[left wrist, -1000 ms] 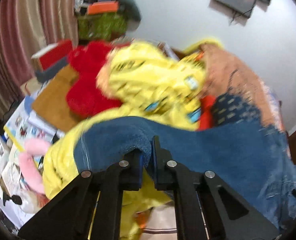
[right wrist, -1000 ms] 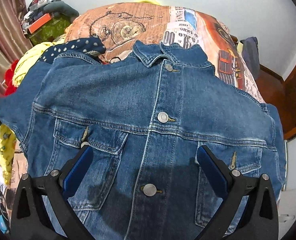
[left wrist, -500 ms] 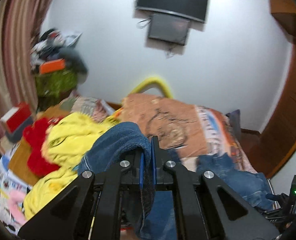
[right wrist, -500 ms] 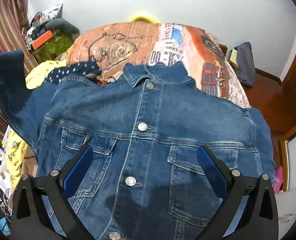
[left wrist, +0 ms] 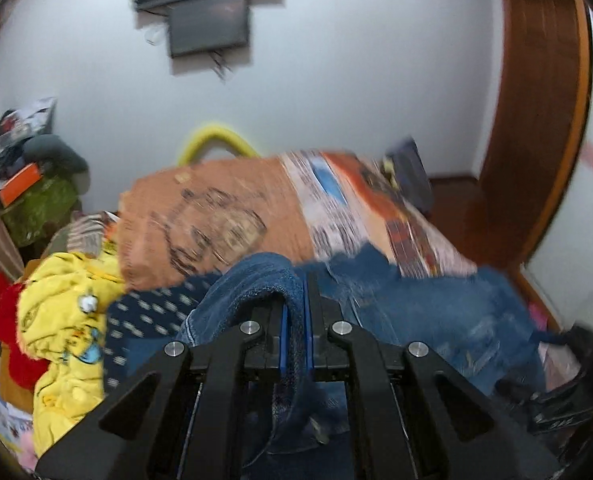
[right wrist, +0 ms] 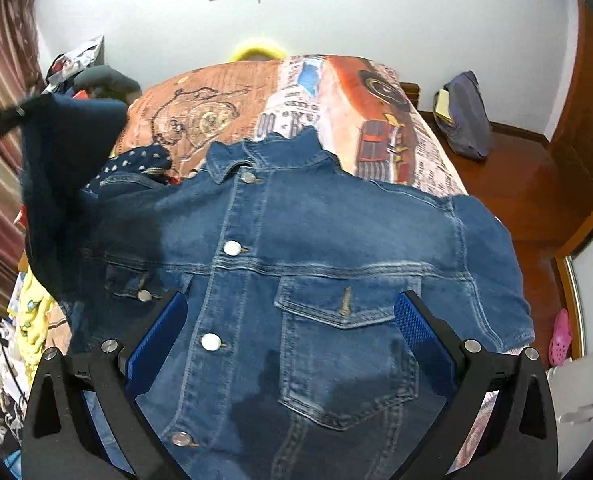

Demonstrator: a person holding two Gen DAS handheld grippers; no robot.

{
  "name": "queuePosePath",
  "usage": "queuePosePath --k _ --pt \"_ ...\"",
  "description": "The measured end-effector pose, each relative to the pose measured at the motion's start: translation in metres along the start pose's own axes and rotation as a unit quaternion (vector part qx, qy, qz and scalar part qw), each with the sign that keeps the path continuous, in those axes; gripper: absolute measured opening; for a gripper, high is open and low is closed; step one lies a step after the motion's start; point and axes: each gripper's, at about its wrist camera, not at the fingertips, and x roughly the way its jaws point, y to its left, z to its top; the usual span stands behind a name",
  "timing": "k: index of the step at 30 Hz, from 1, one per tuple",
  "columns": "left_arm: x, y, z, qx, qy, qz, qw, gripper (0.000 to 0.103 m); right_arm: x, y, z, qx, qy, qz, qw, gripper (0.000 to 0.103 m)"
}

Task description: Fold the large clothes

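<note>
Now, left view: your left gripper (left wrist: 296, 344), clamped on the sleeve (left wrist: 256, 280), has swung it up over the jacket (left wrist: 436, 312). Right view: your right gripper (right wrist: 290, 320) hovers wide, empty, above the jacket's chest; sleeve fold underway.

left gripper (left wrist: 296, 312): jaws clamped tight on a fold of the denim jacket (right wrist: 316, 260), cloth looping over the left finger and hanging down between the arms
left gripper pose: tilted moderately downward, carried high; its black arm and the lifted sleeve show at the far left of the right wrist view
right gripper (right wrist: 292, 320): jaws spread wide, blue pads (right wrist: 416, 328) bare, nothing between them
right gripper pose: pitched steeply down, hovering over the jacket front; contact with the cloth can't be told
</note>
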Motion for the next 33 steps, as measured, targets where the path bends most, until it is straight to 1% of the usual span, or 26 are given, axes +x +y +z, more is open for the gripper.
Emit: queuePosePath --k 2,5,9,11,14,17,18,19,20,21,22,24,26,27,29,31,33 --pt "0.024 -0.019 -0.015 0.018 0.039 -0.014 0.9990 0.005 0.002 -0.006 -0.003 0.004 0.004 -0.001 1.000 0.103" --pt "0.053 -0.043 -0.041 0.036 0.090 -0.035 0.9946 0.005 0.003 -0.012 -0.006 0.007 0.010 -0.002 1.000 0.103" --pt "0.083 -0.069 -0.072 0.070 0.142 -0.044 0.9865 0.005 0.008 -0.017 -0.011 0.003 0.020 -0.006 1.000 0.103" --pt "0.093 -0.077 -0.085 0.079 0.158 -0.044 0.9832 0.007 0.010 -0.017 -0.013 -0.001 0.024 -0.007 1.000 0.103" --pt "0.108 -0.084 -0.100 0.084 0.195 -0.055 0.9758 0.010 0.011 -0.016 -0.017 -0.010 0.028 -0.013 0.999 0.103" --pt "0.116 -0.082 -0.113 0.080 0.234 -0.073 0.9662 0.017 0.013 -0.014 -0.019 -0.019 0.032 -0.018 0.999 0.103" --pt "0.116 -0.082 -0.116 0.081 0.239 -0.080 0.9643 0.022 0.013 -0.013 -0.019 -0.022 0.033 -0.020 0.999 0.103" --pt "0.114 -0.081 -0.118 0.082 0.243 -0.087 0.9627 0.031 0.013 -0.012 -0.020 -0.026 0.033 -0.021 0.999 0.103" --pt "0.111 -0.080 -0.121 0.084 0.248 -0.093 0.9606 0.038 0.012 -0.010 -0.019 -0.030 0.032 -0.023 0.999 0.103" --pt "0.105 -0.079 -0.122 0.086 0.251 -0.098 0.9593 0.049 0.011 -0.008 -0.019 -0.034 0.031 -0.024 0.999 0.103" --pt "0.100 -0.078 -0.122 0.087 0.247 -0.102 0.9596 0.053 0.010 -0.006 -0.019 -0.037 0.030 -0.025 0.999 0.103" --pt "0.082 -0.072 -0.119 0.086 0.236 -0.110 0.9616 0.054 0.008 -0.001 -0.016 -0.045 0.026 -0.029 0.998 0.103" --pt "0.065 -0.063 -0.112 0.078 0.223 -0.113 0.9652 0.054 0.006 0.006 -0.013 -0.052 0.021 -0.029 0.998 0.103" --pt "0.055 -0.058 -0.108 0.076 0.213 -0.112 0.9677 0.056 0.004 0.010 -0.011 -0.055 0.018 -0.029 0.998 0.103" --pt "0.035 -0.046 -0.098 0.072 0.185 -0.104 0.9745 0.059 0.002 0.018 -0.008 -0.062 0.011 -0.027 0.998 0.103" --pt "0.011 -0.029 -0.087 0.066 0.151 -0.089 0.9823 0.065 -0.001 0.028 -0.003 -0.069 0.004 -0.023 0.997 0.103" --pt "-0.007 -0.011 -0.080 0.056 0.127 -0.077 0.9873 0.070 -0.003 0.041 0.003 -0.079 -0.005 -0.015 0.997 0.103"
